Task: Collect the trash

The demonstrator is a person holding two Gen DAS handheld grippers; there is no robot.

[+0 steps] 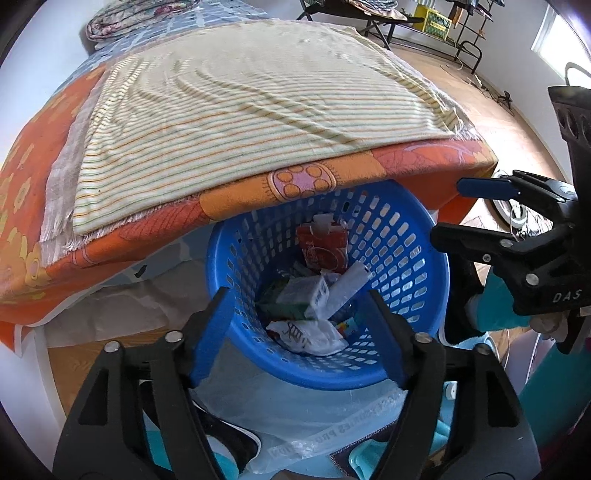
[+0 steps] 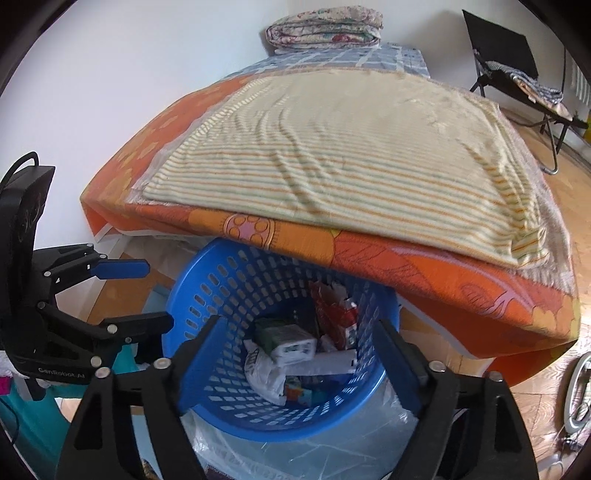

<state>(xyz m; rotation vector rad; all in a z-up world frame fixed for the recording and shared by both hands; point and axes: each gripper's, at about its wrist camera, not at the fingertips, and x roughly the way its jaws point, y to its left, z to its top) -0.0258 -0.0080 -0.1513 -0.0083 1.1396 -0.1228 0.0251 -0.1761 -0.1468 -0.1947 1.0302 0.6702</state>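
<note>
Blue basket (image 1: 399, 236) sits on the floor at the foot edge of the bed (image 1: 332, 206), its far rim tucked under the overhanging orange sheet (image 2: 443, 273). Trash is inside it: red carton (image 1: 323, 247) upright against the far wall, green-and-white box (image 1: 299, 299) and a white tube-like packet (image 1: 349, 286) in the middle, crumpled white wrapper (image 1: 310, 334) toward the near wall.

Left gripper (image 1: 303, 332): fingers spread wide, nothing between them, held above the near rim of the basket. Right gripper (image 2: 299, 354): same, fingers wide apart and empty, framing the basket mouth.

Striped blanket (image 2: 332, 155) lies flat on the bed. Clear plastic bag (image 2: 314, 454) lies on the floor touching the near side of the basket. Folded quilt (image 2: 325, 26) at the far end of the bed.
</note>
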